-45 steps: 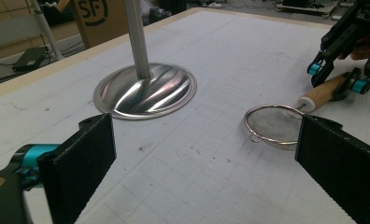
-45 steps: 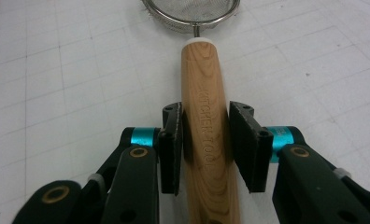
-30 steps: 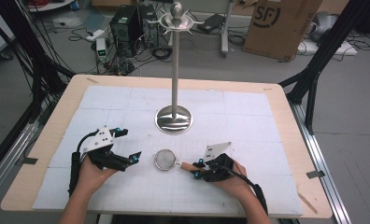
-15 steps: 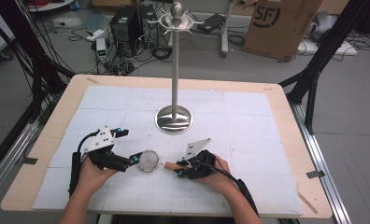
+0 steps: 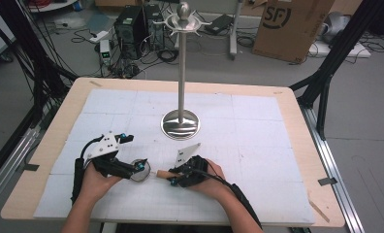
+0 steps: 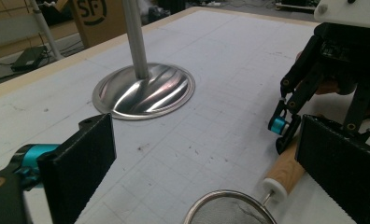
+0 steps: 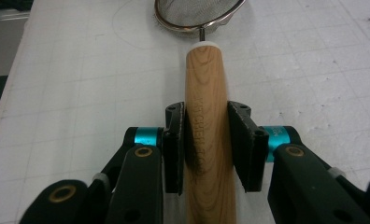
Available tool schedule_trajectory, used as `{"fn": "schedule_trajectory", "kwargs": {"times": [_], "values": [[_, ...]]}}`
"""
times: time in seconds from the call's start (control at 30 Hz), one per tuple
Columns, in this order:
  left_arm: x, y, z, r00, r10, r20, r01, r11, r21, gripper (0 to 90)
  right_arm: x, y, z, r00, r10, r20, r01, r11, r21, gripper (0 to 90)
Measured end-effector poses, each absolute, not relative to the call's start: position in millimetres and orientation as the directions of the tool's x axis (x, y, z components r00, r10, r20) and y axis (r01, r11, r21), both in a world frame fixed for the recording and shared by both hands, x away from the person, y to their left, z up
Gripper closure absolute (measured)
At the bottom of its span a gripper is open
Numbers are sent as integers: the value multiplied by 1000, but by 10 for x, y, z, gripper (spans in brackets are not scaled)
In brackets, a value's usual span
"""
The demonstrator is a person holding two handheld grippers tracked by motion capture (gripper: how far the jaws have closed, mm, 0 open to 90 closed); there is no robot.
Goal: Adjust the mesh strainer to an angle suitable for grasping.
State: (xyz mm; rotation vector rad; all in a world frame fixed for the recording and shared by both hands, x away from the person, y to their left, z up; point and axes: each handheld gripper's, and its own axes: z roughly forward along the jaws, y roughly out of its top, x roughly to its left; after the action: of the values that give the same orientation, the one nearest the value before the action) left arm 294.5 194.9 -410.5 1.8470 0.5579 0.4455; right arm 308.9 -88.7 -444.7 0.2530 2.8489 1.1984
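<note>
A small mesh strainer with a wooden handle lies low over the white mat near the front edge. My right gripper is shut on the handle, which runs straight out between its jaws to the mesh bowl. My left gripper is open, its jaws wide apart. The strainer's rim sits low between them, touching neither. In the high view the left gripper meets the bowl from the left and the right gripper holds from the right.
A tall metal stand with hooks at its top rises from a round shiny base mid-table, behind both hands. The base lies just beyond the left gripper. Cables, boxes and a black frame surround the table.
My right gripper has carried the strainer leftward by its handle. The mesh bowl now sits at the left gripper's open jaws. The left hand has barely shifted.
</note>
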Motion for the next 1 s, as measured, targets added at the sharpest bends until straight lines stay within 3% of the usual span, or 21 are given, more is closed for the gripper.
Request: {"fn": "schedule_trajectory", "kwargs": {"times": [0.13, 0.37, 0.7, 1.0], "values": [[2941, 1937, -4114, 822, 569, 28, 166, -286, 944, 59, 3071, -940, -4441, -982, 190, 12, 143, 697, 702, 542], [2938, 1940, -4116, 822, 569, 27, 169, -289, 942, 59, 3079, -1079, -4432, -971, 241, -8, 167, 699, 695, 502], [2942, 1928, -4134, 824, 566, 25, 174, -296, 939, 59, 3175, -1300, -4419, -941, 335, -44, 213, 690, 692, 495], [2942, 1903, -4142, 830, 557, 23, 175, -300, 938, 59, 3361, -1471, -4448, -870, 493, -15, 337, 616, 712, 483]]}}
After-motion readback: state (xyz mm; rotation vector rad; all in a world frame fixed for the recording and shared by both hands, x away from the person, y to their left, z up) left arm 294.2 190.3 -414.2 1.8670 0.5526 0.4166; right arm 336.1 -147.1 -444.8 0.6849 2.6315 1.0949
